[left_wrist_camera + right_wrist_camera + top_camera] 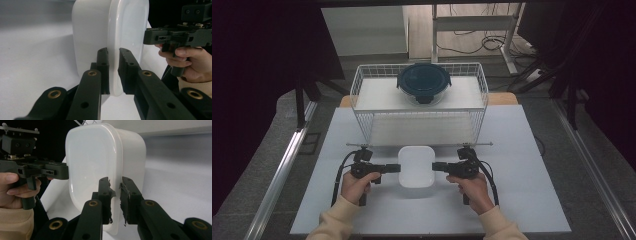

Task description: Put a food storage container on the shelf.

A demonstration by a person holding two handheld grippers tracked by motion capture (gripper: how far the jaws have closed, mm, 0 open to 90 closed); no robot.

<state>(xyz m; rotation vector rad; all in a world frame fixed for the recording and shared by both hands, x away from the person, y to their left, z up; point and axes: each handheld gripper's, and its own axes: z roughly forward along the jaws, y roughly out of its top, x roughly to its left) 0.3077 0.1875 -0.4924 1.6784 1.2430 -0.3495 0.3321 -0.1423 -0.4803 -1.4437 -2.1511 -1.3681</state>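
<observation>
A white rectangular container [416, 166] with rounded corners sits at the middle of the white table, close to the person's side. My left gripper [398, 168] comes in from its left and my right gripper [434, 166] from its right, each held in a hand. In the left gripper view, my left gripper [114, 72] is shut on the container's [125, 30] thin rim, with the right gripper [145, 37] at the far edge. Seen from the right gripper view, my right gripper [115, 200] pinches the opposite rim of the container [95, 162], and the left gripper [67, 172] meets the far side.
Behind the container stands a white wire basket [362, 90], and in it is a round glass bowl with a dark blue lid [424, 82]. The basket's front wall is just beyond the grippers. The white tabletop [522, 200] extends to both sides.
</observation>
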